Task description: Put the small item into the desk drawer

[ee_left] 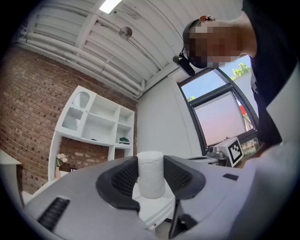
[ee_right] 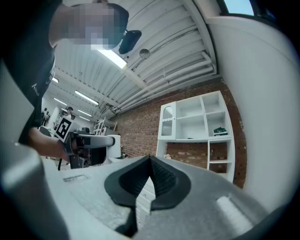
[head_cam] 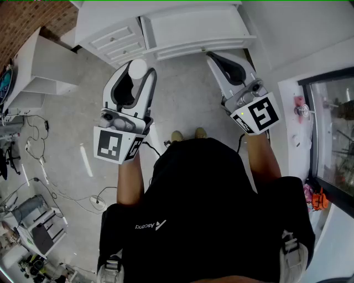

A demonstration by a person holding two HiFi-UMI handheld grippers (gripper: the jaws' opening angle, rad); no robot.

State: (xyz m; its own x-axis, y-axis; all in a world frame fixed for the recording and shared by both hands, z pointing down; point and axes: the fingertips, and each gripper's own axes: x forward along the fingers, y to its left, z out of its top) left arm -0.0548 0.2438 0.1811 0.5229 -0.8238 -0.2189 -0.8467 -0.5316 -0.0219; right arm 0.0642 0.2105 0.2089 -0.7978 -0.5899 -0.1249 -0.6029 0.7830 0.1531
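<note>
White shelf unit point(ee_left: 101, 123) standing vs. brick wall point(ee_left: 28, 108), w/ dark green thing point(ee_left: 123, 139) lying on one shelf. Cables point(head_cam: 36, 132) trailing across concrete floor point(head_cam: 182, 94). Ceiling light point(ee_left: 108, 4) glowing.

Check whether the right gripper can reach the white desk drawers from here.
Probably yes: the right gripper is shut and empty, and only bare grey floor lies between it and the closed white desk drawers, off to its left.

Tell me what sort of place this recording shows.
Probably a workshop or lab staged as a room: brick wall, white shelving unit, a white desk with drawers, and loose cables on a concrete floor.
</note>
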